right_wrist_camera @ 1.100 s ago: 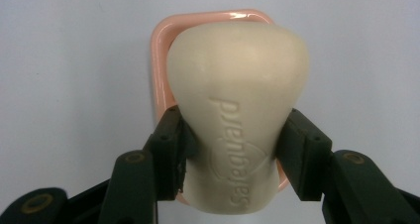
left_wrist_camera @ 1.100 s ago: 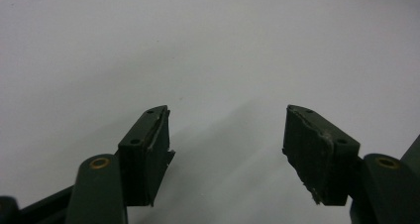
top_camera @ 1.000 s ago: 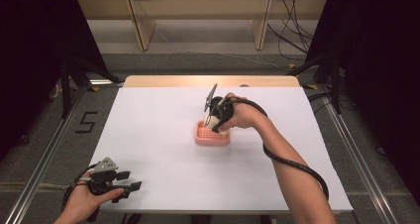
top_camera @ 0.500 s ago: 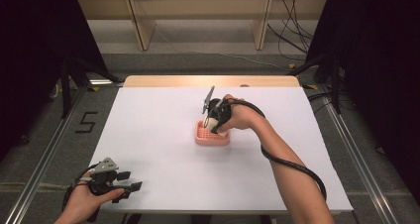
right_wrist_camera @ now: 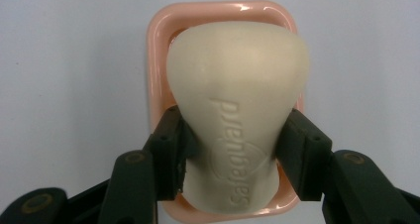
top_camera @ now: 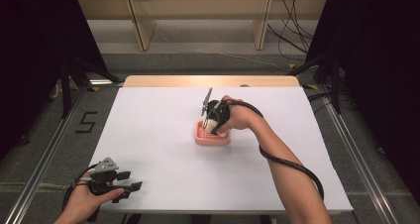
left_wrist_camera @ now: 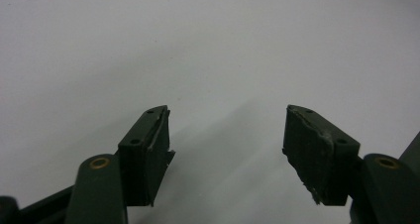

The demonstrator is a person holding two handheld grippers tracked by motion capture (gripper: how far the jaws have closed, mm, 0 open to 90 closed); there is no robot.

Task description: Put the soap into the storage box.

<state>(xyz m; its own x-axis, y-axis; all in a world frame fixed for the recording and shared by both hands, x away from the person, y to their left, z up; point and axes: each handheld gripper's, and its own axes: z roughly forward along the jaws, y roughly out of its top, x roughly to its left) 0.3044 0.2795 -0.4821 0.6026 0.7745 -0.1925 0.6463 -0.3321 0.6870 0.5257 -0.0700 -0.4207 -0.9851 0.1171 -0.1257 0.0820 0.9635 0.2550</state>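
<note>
The right gripper squeezes the soap in its jaws, right over the pink dish, ready to rest there. The left gripper waits, jaws wide, holding nothing.

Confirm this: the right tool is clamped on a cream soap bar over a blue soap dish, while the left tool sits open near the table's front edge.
Not quite: the soap dish is pink, not blue, as the right gripper view shows. The right tool is clamped on the cream soap bar, and the left tool sits open near the table's front edge.
</note>
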